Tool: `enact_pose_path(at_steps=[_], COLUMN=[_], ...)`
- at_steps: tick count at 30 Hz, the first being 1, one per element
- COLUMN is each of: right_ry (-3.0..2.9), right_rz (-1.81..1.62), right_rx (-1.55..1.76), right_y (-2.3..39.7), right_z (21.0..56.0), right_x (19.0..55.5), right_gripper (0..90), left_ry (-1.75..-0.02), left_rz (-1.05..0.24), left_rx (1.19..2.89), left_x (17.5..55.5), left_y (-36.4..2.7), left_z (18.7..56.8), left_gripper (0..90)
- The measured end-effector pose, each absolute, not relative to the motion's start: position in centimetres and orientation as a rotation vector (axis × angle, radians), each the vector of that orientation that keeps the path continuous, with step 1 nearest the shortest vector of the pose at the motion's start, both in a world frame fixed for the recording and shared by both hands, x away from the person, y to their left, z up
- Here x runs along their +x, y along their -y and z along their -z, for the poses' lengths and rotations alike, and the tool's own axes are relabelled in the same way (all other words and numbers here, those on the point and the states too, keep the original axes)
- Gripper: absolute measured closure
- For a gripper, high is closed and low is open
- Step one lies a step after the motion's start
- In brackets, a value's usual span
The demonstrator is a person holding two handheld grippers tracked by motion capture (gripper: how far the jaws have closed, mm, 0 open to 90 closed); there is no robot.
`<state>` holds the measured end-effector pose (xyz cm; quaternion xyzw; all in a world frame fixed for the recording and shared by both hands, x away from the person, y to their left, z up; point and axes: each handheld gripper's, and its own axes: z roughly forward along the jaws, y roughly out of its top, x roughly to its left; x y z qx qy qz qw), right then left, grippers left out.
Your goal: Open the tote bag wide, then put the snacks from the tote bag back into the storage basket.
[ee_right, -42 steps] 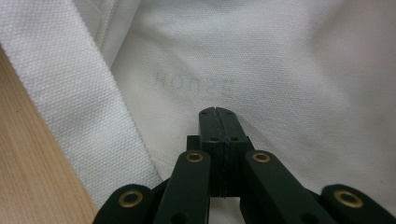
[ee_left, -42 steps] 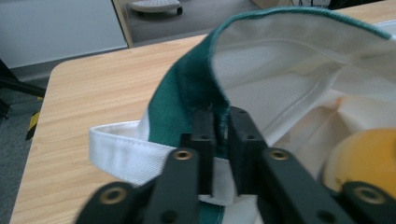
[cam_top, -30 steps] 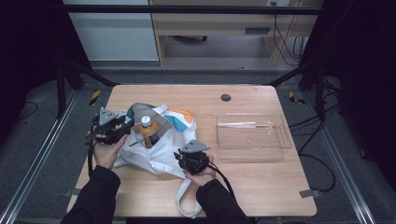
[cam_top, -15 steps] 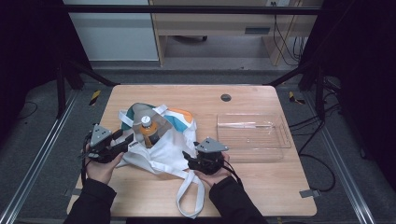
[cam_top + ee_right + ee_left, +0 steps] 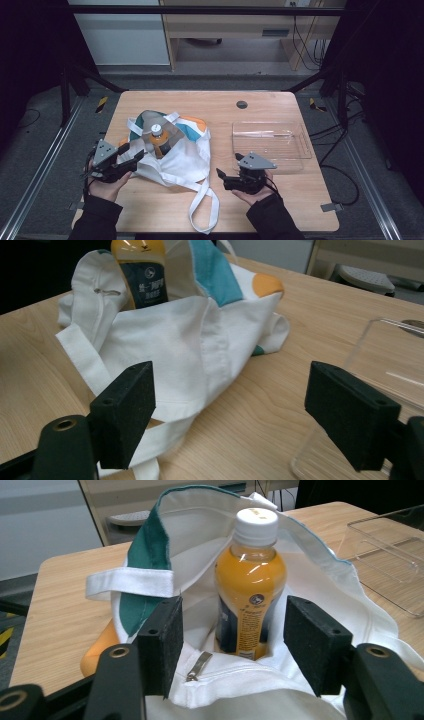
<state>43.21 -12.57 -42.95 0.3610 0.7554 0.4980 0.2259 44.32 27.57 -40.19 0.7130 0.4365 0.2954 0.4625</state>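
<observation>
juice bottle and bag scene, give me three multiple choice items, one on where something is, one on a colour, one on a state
1. Where does the juice bottle stand?
A. in the clear plastic tray
B. inside the open white tote bag
C. on the bare table beside the bag

2. What colour is the bottle's cap?
A. white
B. red
C. black

3. How do the left gripper and the right gripper stand?
A. both shut on the bag
B. left shut on the bottle, right open
C. both open, holding nothing

Answers:
1 B, the tote bag rises around the bottle, while the tray lies apart to the side.
2 A, the left gripper view shows a white cap over orange juice.
3 C, both have just been opening, and each gripper view shows its pads apart, pressing on nothing.
</observation>
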Motion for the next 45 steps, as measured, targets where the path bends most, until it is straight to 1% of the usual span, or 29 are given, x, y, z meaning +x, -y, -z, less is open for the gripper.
enact_pose_path(at_steps=[3,4,6,7,8,12,20,34,45], right_ry=[-2.062,-2.048,-2.041,-2.023,-2.023,-1.996,-1.982,-1.980,-2.001], right_rz=[-1.379,-1.382,-1.383,-1.384,-1.384,-1.368,-1.342,-1.319,-1.296], right_rx=[1.008,1.021,1.028,1.047,1.047,1.091,1.137,1.173,1.186], right_y=[13.6,14.6,15.0,16.0,16.0,18.2,20.4,22.2,22.5], right_z=[42.8,42.7,42.7,42.7,42.7,42.9,43.6,44.1,44.6], right_x=[42.9,42.7,42.6,42.4,42.4,42.0,41.3,40.2,39.9], right_gripper=[17.1,16.1,16.1,15.8,15.8,15.8,15.6,15.3,15.7], left_ry=[-1.068,-1.063,-1.059,-1.055,-1.051,-1.032,-1.022,-1.022,-1.043], left_rz=[-0.713,-0.706,-0.708,-0.709,-0.708,-0.709,-0.734,-0.744,-0.770], left_rx=[1.753,1.755,1.755,1.756,1.757,1.754,1.747,1.720,1.720], left_x=[44.3,44.3,44.2,44.2,44.2,44.5,45.1,46.6,47.9], left_y=[-27.3,-27.0,-26.9,-26.8,-26.6,-25.9,-24.8,-23.7,-23.0], left_z=[40.2,40.1,40.1,40.0,40.0,39.6,39.0,38.2,38.6], left_gripper=[38.4,37.4,37.2,36.6,36.6,35.7,35.5,36.2,41.6])
